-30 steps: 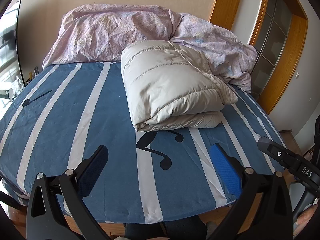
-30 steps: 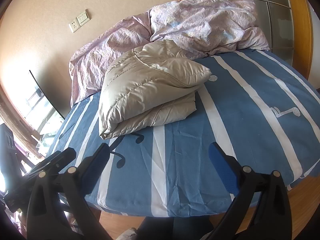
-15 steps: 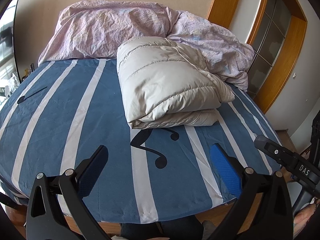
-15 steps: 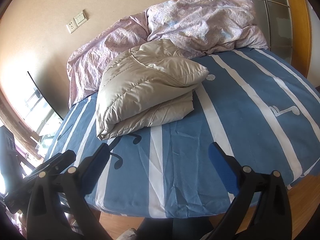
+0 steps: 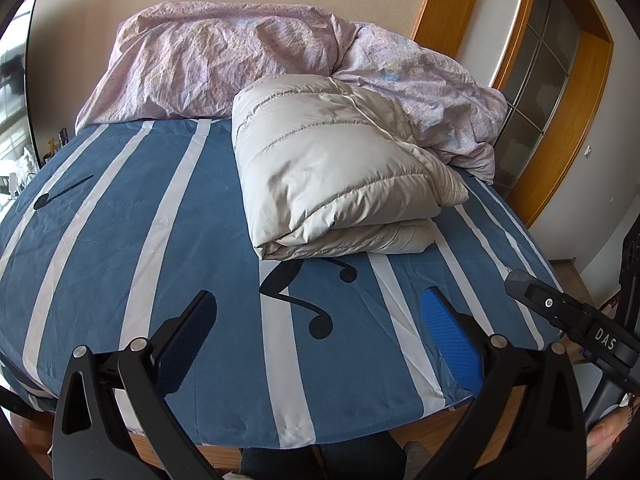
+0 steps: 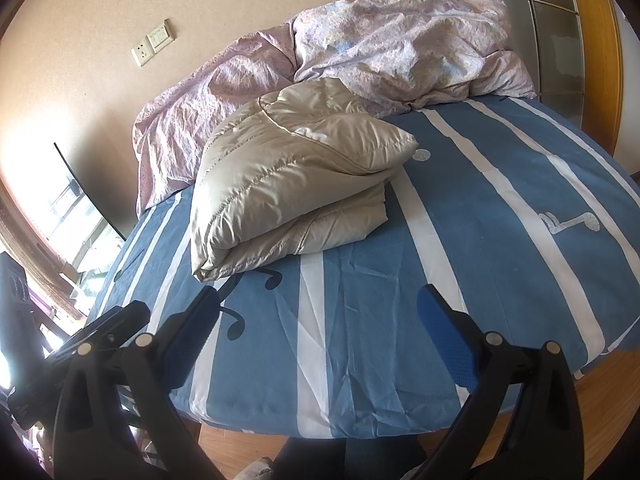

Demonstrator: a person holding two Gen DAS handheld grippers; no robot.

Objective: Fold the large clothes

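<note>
A beige puffer jacket (image 5: 336, 168) lies folded into a thick stack on the blue striped bed (image 5: 120, 240), towards its far middle. It also shows in the right wrist view (image 6: 288, 184). My left gripper (image 5: 320, 336) is open and empty, hovering over the bed's near edge, well short of the jacket. My right gripper (image 6: 320, 336) is open and empty too, over the near edge, with the jacket ahead and to its left. The right gripper's body shows at the right edge of the left wrist view.
A crumpled pink duvet (image 5: 248, 64) is heaped along the head of the bed behind the jacket. A wood-framed glass door (image 5: 560, 80) stands to the right. A window (image 6: 60, 216) is on the left. Wooden floor (image 6: 600, 392) lies below the bed edge.
Both grippers have drawn back slightly and shifted; the jacket sits a little further left and higher in the left wrist view. The jacket itself has not moved. Both grippers stay open.
</note>
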